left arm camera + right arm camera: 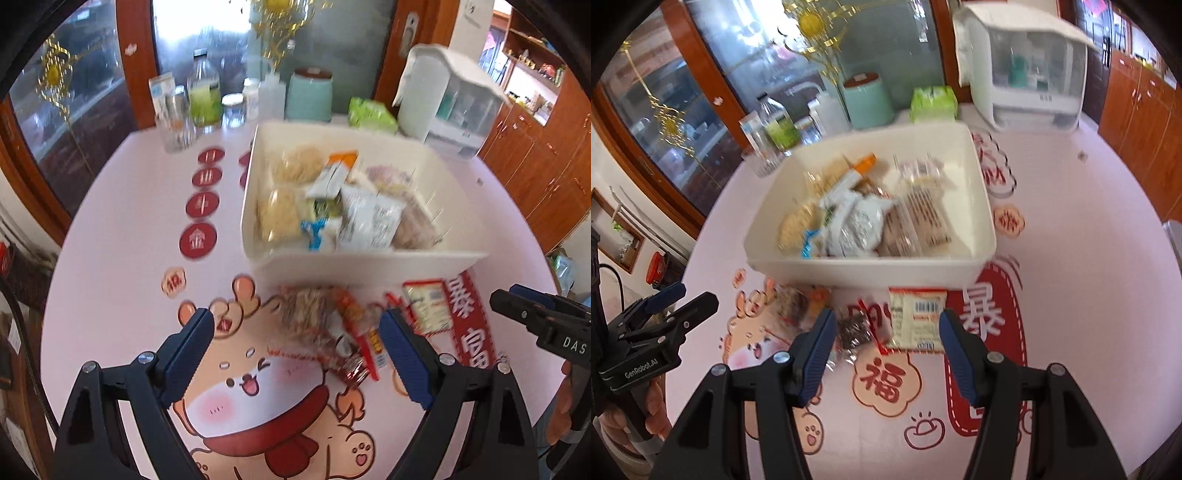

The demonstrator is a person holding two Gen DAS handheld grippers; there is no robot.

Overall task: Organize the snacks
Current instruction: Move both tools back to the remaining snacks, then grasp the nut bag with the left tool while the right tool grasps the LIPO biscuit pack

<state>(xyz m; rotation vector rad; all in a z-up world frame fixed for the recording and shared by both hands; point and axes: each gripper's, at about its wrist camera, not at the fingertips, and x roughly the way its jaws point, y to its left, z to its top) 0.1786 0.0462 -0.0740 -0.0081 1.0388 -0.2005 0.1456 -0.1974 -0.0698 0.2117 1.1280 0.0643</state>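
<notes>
A: Fingers [192, 332] of the left gripper [297, 339] are spread wide, nothing held; how is the right gripper [884, 332] seen?

B: Partly open, empty. Snack packets [332, 325] are scattered on the bench [122, 229], just before a white bin [369, 262] filled with more.

White bin [864, 271] on the table's far half, open-topped, near wall facing the front edge. Inside: mixed snack packets [860, 221] heaped loosely, pale noodle-like packs at its left, brown-striped clear packs at its right. Outside, just before the bin's near wall: a clear crinkled pack [314, 317] lying flat, and beside it a beige packet [916, 319], barcode up.
</notes>
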